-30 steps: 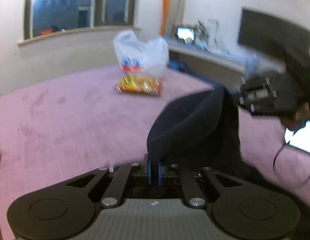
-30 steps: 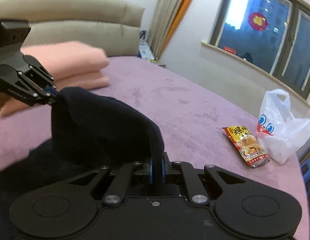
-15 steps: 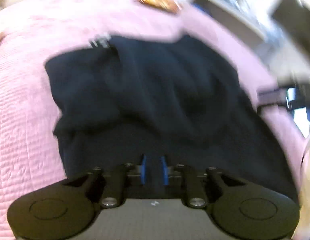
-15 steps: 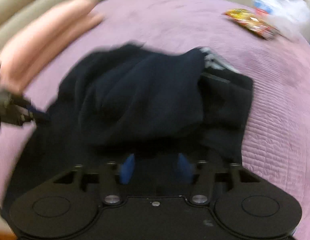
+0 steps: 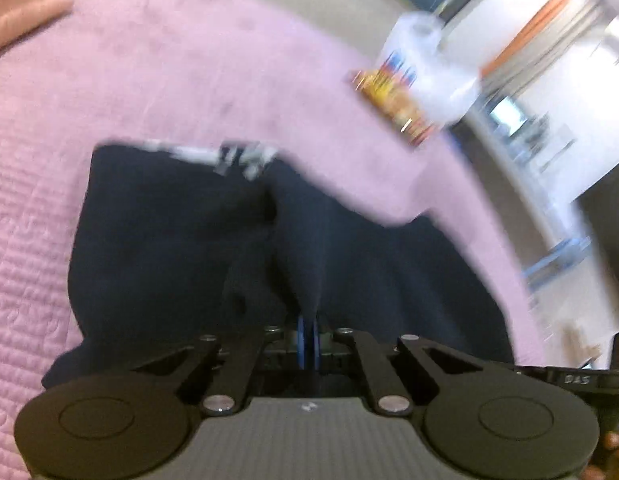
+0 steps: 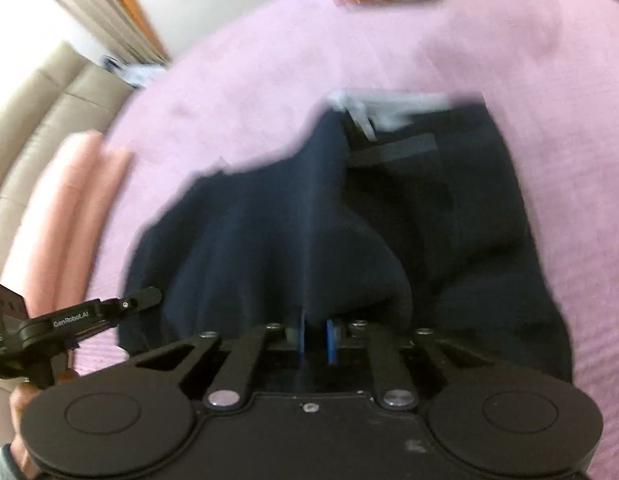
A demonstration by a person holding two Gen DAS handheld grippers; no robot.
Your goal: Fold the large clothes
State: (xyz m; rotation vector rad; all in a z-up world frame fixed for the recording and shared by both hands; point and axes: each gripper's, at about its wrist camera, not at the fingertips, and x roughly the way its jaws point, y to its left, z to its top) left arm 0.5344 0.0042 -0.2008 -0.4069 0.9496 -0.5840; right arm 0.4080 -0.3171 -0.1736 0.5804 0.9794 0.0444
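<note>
A large dark navy garment lies spread on the pink bed cover, with a white label at its far edge. My left gripper is shut on a ridge of the navy fabric at its near edge. In the right wrist view the same garment fills the middle. My right gripper has its blue pads a little apart with a fold of fabric between them. The left gripper also shows at the lower left of the right wrist view.
A white plastic bag and a yellow snack packet lie at the far side of the bed. Folded pink bedding lies by a beige headboard. A desk and shelves stand beyond the bed's right edge.
Both grippers have swung down from holding the garment up in the air to laying it flat on the bed. The right pads opened wide half a second ago and are now closer together.
</note>
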